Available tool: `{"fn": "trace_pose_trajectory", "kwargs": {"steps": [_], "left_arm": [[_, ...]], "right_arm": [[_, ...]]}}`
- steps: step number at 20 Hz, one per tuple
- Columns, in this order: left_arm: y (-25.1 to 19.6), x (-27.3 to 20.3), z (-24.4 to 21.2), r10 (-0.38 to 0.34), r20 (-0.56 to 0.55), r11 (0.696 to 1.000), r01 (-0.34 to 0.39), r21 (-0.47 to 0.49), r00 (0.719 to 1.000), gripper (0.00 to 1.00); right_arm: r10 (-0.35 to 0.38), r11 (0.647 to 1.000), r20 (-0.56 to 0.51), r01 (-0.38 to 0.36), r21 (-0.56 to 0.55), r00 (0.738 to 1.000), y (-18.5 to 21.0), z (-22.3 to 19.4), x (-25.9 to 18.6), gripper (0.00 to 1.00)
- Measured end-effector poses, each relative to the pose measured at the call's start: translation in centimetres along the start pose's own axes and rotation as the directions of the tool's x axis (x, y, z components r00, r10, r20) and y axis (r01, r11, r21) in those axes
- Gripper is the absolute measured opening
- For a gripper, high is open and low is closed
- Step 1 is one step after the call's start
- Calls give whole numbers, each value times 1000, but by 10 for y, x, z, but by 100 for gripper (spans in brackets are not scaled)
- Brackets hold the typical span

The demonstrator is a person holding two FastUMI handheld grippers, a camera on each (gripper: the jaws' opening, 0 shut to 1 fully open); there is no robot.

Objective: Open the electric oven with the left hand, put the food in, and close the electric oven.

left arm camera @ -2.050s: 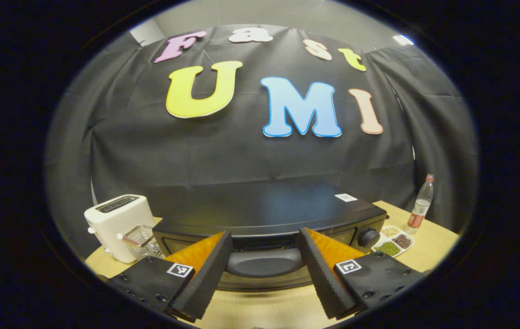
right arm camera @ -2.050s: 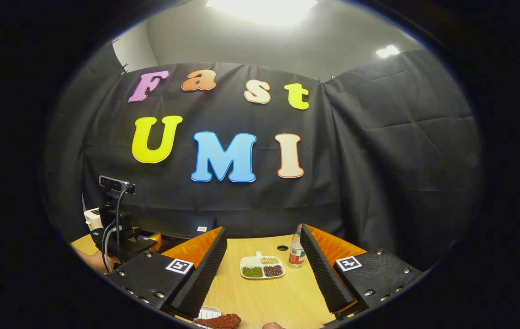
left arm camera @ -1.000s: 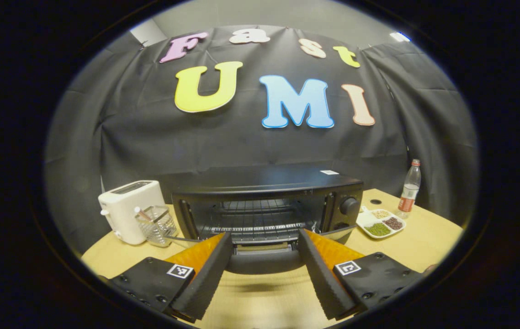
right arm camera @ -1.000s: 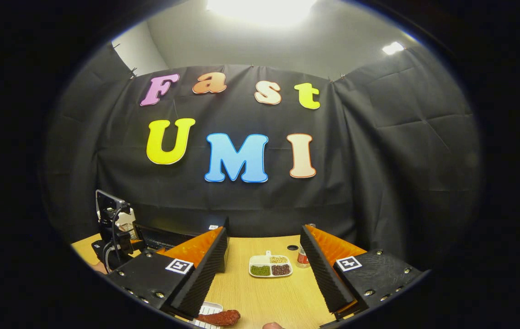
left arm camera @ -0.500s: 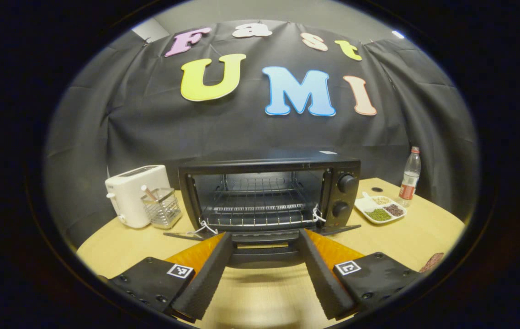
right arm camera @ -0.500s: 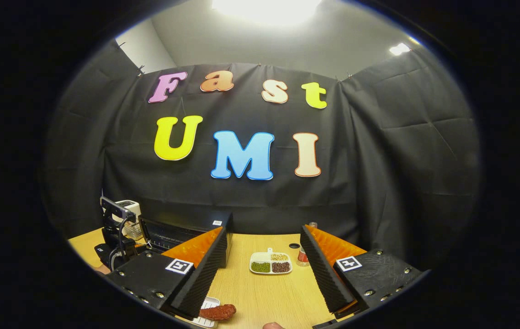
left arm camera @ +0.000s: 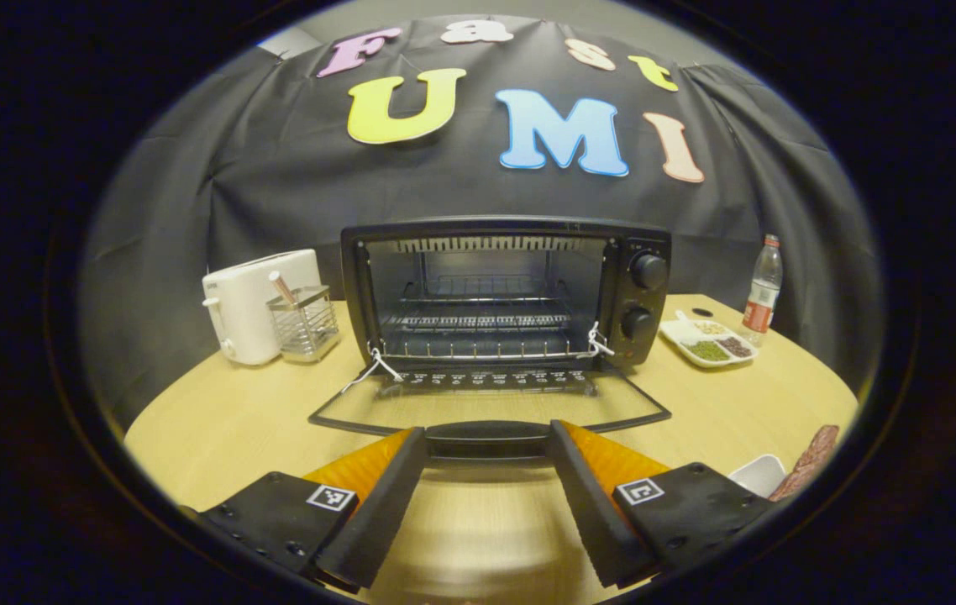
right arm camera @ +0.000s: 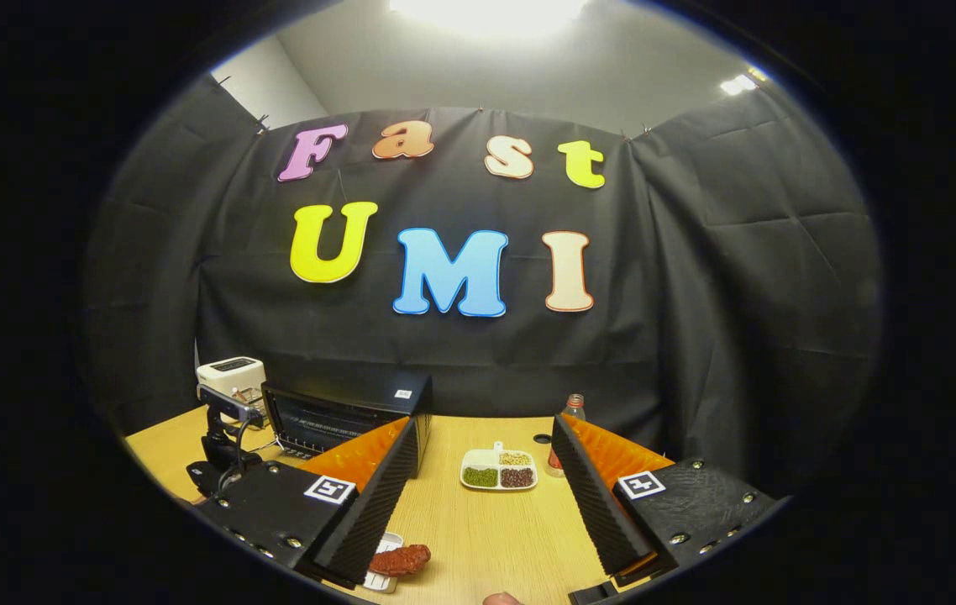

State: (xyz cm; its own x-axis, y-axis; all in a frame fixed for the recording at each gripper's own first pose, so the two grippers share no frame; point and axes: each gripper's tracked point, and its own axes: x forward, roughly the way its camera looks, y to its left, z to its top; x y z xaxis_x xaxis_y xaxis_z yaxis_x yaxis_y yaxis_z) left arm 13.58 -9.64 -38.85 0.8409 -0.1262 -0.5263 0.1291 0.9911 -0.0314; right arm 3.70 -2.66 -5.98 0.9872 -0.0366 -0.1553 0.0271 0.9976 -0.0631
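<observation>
Two grippers, both with jaws spread and nothing between the fingers.

Left gripper (left arm camera: 486, 470): at 6 o'clock in the left gripper view, low over the wooden table (left arm camera: 217, 420); the door handle (left arm camera: 488, 434) lies between its fingertips, whether touching them cannot be told.

Electric oven (left arm camera: 505, 290): black, centre of that view; door (left arm camera: 491, 403) dropped flat toward the gripper, wire rack (left arm camera: 482, 323) exposed inside, two knobs (left arm camera: 648, 270) at its 3 o'clock side.

Toaster (left arm camera: 255, 304): white, at 9 o'clock of the oven, a wire basket (left arm camera: 303, 323) just beside it.

Divided dish (left arm camera: 709, 342) of beans and a bottle (left arm camera: 762, 290): at 3 o'clock of the oven.

Food (left arm camera: 810, 462): reddish-brown piece, at 4 o'clock in the left gripper view, on a white tray (left arm camera: 759, 473).

Right gripper (right arm camera: 486, 504): at 6 o'clock in the right gripper view, above the table; the food sits on the tray by its left fingertip at 7 o'clock, the oven at 9 o'clock.
</observation>
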Motion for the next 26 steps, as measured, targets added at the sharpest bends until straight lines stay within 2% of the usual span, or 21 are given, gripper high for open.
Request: {"fn": "trace_pose_trajectory", "kwargs": {"steps": [6,9,10,13,14,16,17,18,21,22,23,24,25,26], "left_arm": [[6,-36,13,19,25,1000,-19,1,1000,97],[14,-69,49,35,96,999,-35,-6,995,100],[17,-81,63,39,125,999,-38,-10,991,97],[24,-119,108,48,216,999,-47,-12,975,100],[27,-130,122,53,244,999,-51,-15,968,97],[33,-156,148,64,300,998,-59,-24,952,97],[36,-169,160,70,325,998,-64,-27,943,90],[39,-182,170,74,347,997,-70,-23,935,100],[50,-213,192,94,396,995,-95,-15,913,100],[54,-223,196,105,407,994,-106,-20,907,90],[58,-233,199,119,419,992,-122,-22,900,90],[63,-239,200,134,427,990,-138,-21,894,100],[67,-246,200,145,433,988,-151,-21,890,90],[69,-252,199,153,436,987,-161,-20,887,100]], "right_arm": [[61,997,-49,-59,52,997,8,-20,0,98],[111,991,-68,-105,86,992,16,-30,3,98],[127,989,-73,-120,87,989,20,-35,5,98],[166,983,-99,-157,96,981,26,-50,12,98],[180,980,-114,-168,105,977,29,-57,13,98],[204,975,-143,-188,119,968,34,-71,17,98],[214,973,-158,-196,120,964,36,-78,20,98],[224,972,-180,-204,120,958,38,-88,22,98],[259,963,-248,-228,146,933,44,-115,26,98],[269,959,-271,-233,160,924,45,-125,26,98],[282,955,-292,-237,181,914,46,-133,27,98],[291,951,-313,-237,201,904,48,-142,28,98],[302,946,-338,-239,218,891,50,-152,28,98],[306,945,-360,-235,227,881,51,-162,29,98]]}}
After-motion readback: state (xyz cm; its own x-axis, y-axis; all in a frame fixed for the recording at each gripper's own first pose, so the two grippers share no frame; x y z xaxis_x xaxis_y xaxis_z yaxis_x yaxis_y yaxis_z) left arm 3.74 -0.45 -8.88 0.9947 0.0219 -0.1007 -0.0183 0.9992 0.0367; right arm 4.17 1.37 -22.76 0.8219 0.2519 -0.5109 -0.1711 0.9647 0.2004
